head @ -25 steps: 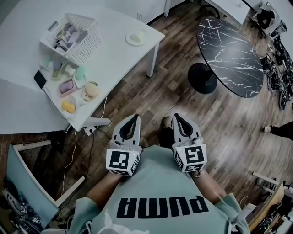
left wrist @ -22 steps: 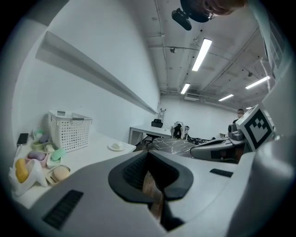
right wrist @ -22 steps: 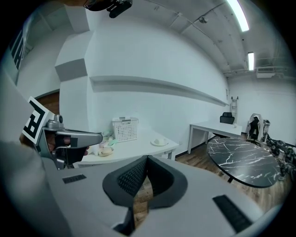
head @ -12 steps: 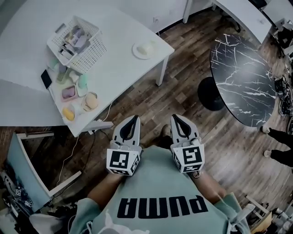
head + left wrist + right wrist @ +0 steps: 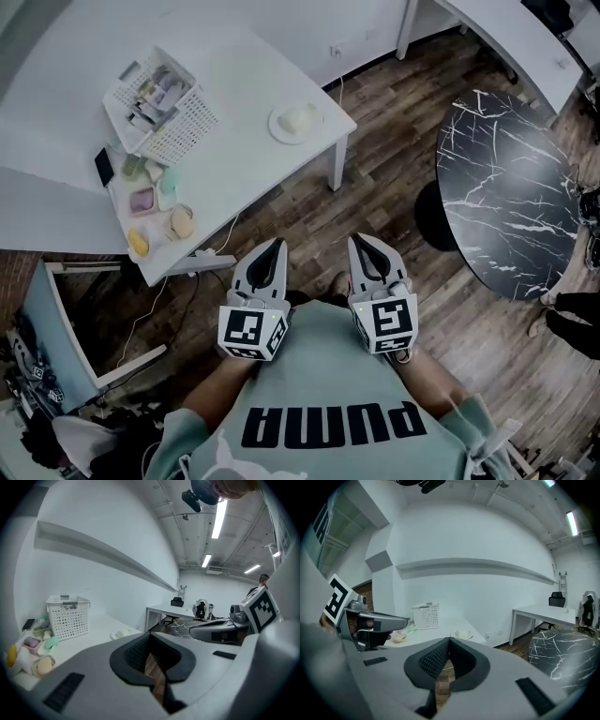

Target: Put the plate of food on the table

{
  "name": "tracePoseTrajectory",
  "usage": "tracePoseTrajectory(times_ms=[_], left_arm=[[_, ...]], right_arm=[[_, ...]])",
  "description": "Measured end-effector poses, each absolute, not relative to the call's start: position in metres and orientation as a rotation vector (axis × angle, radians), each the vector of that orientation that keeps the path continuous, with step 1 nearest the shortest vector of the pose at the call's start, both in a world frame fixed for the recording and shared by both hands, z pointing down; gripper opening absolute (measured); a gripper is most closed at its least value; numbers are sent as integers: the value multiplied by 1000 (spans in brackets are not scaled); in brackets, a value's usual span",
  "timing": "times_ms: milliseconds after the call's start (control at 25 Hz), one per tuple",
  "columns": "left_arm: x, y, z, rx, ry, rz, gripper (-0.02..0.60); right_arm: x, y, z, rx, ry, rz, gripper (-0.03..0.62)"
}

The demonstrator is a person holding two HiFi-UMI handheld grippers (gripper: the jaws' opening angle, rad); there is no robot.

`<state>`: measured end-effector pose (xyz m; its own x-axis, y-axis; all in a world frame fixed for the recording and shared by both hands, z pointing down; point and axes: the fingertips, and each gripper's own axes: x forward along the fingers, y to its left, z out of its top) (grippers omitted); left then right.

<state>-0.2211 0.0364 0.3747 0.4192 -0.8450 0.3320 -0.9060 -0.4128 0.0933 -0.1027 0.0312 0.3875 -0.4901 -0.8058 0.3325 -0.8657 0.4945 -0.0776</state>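
dark wood plank floor runs under a white surface. right of the surface stands a round black marble-topped table. behind the surface, a plain white wall carries a long ledge; strip lights glow on the ceiling above.

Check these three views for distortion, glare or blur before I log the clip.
Head view: evenly lit and sharp, with wide-angle bowing along the white table edges. Left gripper view: strong fisheye with black corners, the ceiling strip lights blown out, the near jaws slightly soft. Right gripper view: same fisheye and dark corners, flat light without hard shadows.
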Motion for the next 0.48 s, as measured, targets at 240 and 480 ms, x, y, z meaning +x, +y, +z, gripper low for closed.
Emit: tracePoseTrajectory(times_ms=[240,480], left_arm=[[-221,18,374,2374,-1565,331,6],[-225,-15,390,2338,-1538,316,6]], right_arm=[[-94,7,388,1414,-2498,356,8],[-96,-27,396,1414,-2471,366,8]])
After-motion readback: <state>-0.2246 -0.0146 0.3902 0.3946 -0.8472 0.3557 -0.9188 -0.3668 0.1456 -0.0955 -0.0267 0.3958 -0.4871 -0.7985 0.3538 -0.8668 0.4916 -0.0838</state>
